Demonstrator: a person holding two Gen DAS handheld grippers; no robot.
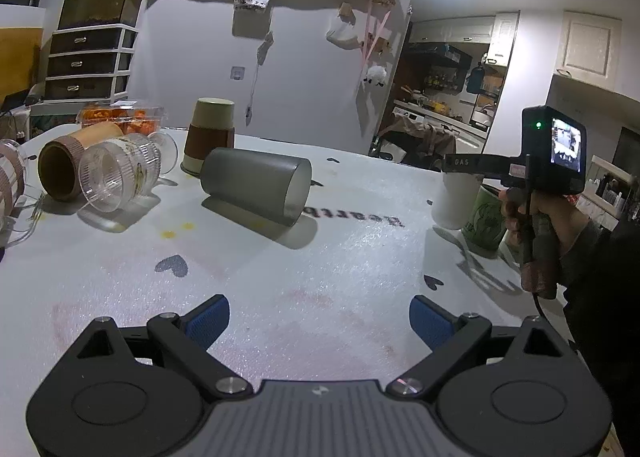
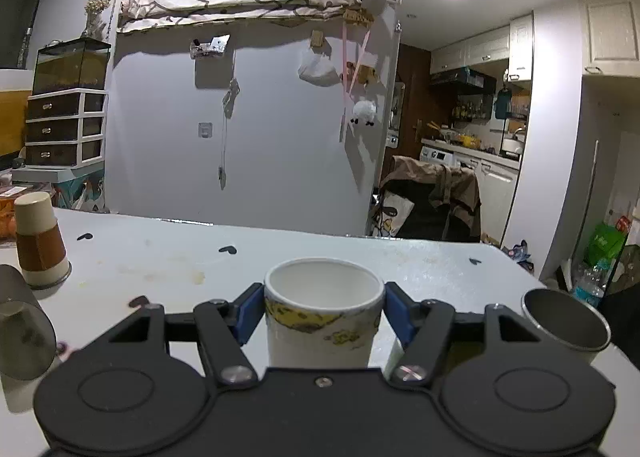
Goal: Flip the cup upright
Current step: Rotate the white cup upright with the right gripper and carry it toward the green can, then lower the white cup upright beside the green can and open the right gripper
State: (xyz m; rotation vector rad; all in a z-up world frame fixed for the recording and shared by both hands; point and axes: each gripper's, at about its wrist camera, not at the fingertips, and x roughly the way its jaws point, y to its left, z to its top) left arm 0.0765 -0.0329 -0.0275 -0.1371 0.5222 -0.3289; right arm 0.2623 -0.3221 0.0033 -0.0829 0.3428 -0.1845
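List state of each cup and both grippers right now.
white cup: upright, mouth up, held
right gripper: shut on white cup
left gripper: open, empty
grey cup: on its side
brown-banded paper cup: upside down
clear glass: on its side
steel cup: upright

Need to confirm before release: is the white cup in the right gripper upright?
Upright: the white cup shows its open mouth on top, between the right gripper pads.

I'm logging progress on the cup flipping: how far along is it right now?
Done: the white cup stands upright, mouth up, between the right gripper pads; a steel cup beside it is upright too. In hand: that white cup, not yet released. Left: the grey cup, brown cup and clear glass lie on their sides, the paper cup is inverted. The left gripper is open, empty.
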